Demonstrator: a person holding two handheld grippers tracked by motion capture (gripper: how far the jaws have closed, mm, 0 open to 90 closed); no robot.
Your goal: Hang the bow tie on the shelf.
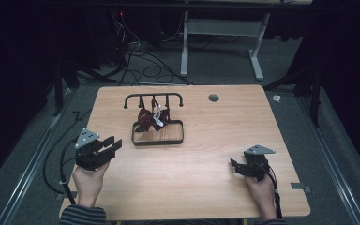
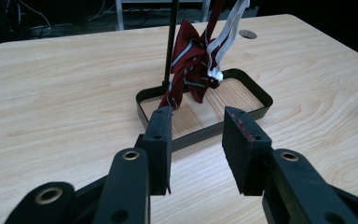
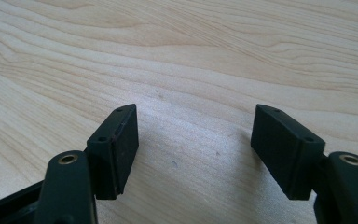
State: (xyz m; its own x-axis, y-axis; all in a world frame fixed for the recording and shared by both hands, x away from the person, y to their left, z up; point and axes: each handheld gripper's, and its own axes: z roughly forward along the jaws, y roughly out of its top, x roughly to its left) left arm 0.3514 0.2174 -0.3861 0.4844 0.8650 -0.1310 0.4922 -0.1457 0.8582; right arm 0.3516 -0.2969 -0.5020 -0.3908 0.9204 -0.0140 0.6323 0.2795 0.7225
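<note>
A dark red bow tie with white stripes hangs from a black rack whose post rises out of a black-rimmed wooden tray. My left gripper is held at the table's left, jaws open and empty, pointing at the tray from a short way off. At the table's right, my right gripper hovers low over bare wood, jaws wide open with nothing between them.
The wooden table has a round grommet hole near its far edge. Cables lie on the floor beyond it, next to a white table frame. A small white scrap lies off the far right corner.
</note>
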